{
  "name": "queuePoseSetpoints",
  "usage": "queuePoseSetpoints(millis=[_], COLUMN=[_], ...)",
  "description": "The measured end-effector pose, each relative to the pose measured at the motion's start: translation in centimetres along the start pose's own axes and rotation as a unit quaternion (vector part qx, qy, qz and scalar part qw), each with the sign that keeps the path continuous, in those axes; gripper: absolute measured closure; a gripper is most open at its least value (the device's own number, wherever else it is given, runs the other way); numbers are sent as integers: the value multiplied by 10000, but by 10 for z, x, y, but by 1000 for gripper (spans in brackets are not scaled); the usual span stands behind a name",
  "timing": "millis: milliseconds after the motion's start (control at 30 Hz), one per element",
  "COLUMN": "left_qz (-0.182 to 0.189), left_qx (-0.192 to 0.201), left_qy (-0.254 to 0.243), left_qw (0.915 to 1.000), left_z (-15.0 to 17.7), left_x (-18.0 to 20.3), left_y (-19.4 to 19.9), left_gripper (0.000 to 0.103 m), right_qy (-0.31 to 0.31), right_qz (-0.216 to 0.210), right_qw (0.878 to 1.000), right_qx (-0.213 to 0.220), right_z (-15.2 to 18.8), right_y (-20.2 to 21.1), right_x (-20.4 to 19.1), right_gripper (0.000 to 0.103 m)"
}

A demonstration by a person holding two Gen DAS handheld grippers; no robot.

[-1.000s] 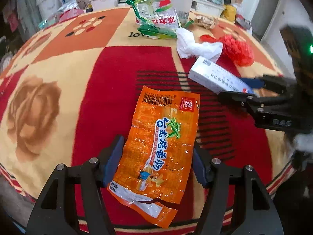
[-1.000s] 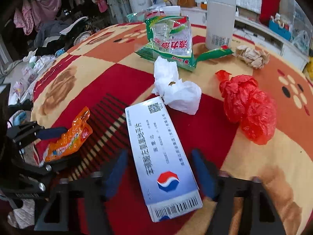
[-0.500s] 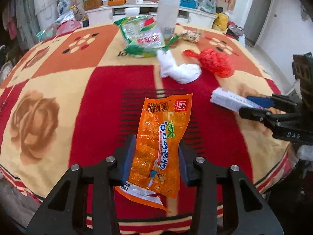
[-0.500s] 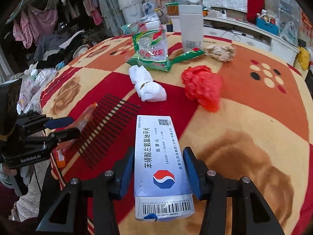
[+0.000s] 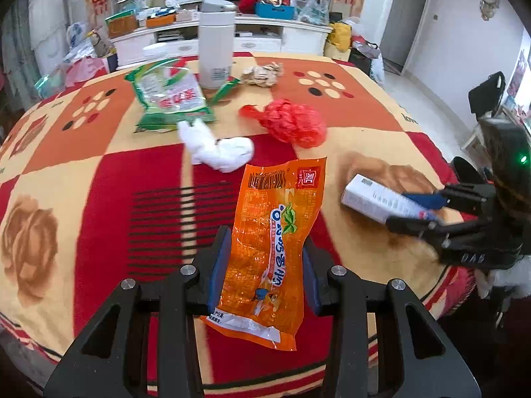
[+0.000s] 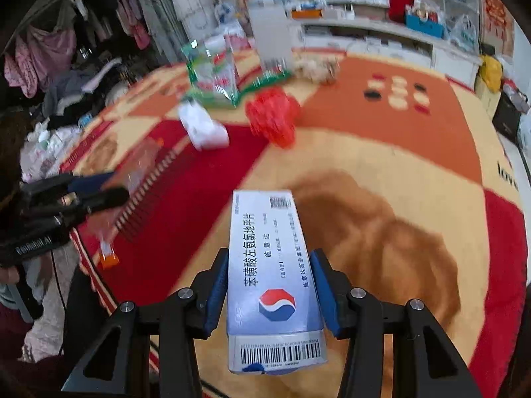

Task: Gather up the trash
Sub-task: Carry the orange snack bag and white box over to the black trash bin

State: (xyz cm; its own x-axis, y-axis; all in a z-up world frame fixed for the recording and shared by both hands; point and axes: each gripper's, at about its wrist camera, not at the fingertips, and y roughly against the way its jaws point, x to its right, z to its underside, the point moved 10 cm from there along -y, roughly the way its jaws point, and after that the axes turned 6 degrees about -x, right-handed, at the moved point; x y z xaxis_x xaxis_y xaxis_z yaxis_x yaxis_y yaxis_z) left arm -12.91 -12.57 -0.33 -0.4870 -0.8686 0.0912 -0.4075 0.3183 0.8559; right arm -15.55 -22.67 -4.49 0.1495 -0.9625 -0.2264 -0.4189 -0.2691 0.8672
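Note:
In the left wrist view my left gripper (image 5: pixel 264 270) is shut on an orange snack wrapper (image 5: pixel 275 219), which hangs lifted above the red and yellow tablecloth (image 5: pixel 83 182). In the right wrist view my right gripper (image 6: pixel 270 293) is shut on a white and blue medicine box (image 6: pixel 265 248), held off the cloth. Each view also shows the other tool. The right gripper (image 5: pixel 418 210) with the box (image 5: pixel 371 199) is at the right edge. The left gripper (image 6: pixel 99 189) with the blurred wrapper (image 6: pixel 139 165) is at the left edge.
On the cloth beyond lie a white crumpled tissue (image 5: pixel 219 149), a red plastic bag (image 5: pixel 292 122), a green and clear packet (image 5: pixel 169 99) and crumpled brown paper (image 5: pixel 262 73). A white canister (image 5: pixel 215 53) stands at the back. The table's edge runs just below both grippers.
Both grippers closed on their items and lifted them: the wrapper and the box left the cloth. Both tools drew back from the table's middle, and more of the room shows.

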Motion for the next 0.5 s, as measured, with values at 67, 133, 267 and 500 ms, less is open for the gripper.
queuePoseSetpoints(millis=[67,133,267,500], left_qz=[46,64,57,129], left_qx=[-27,-36,-19,-15], left_qy=[-31,-70,-188,-368], left_qw=[10000,9999,9998,9992], left_z=[-1,-2,-7,-15], left_x=[9,15,27,53], left_y=[-3,-4,-4,-8], left_gripper=[66,66,66,66], right_qy=[-20,-105,-203,-166], right_qz=[71,60,29,254], right_qw=[9999,9998,9998,9991], right_qx=[-151,-135,-77,306], right_z=[6,5,-1,-1], right_y=[-5,-6,-16,6], right_x=[5,8,10,21], right_gripper=[54,52,52,57])
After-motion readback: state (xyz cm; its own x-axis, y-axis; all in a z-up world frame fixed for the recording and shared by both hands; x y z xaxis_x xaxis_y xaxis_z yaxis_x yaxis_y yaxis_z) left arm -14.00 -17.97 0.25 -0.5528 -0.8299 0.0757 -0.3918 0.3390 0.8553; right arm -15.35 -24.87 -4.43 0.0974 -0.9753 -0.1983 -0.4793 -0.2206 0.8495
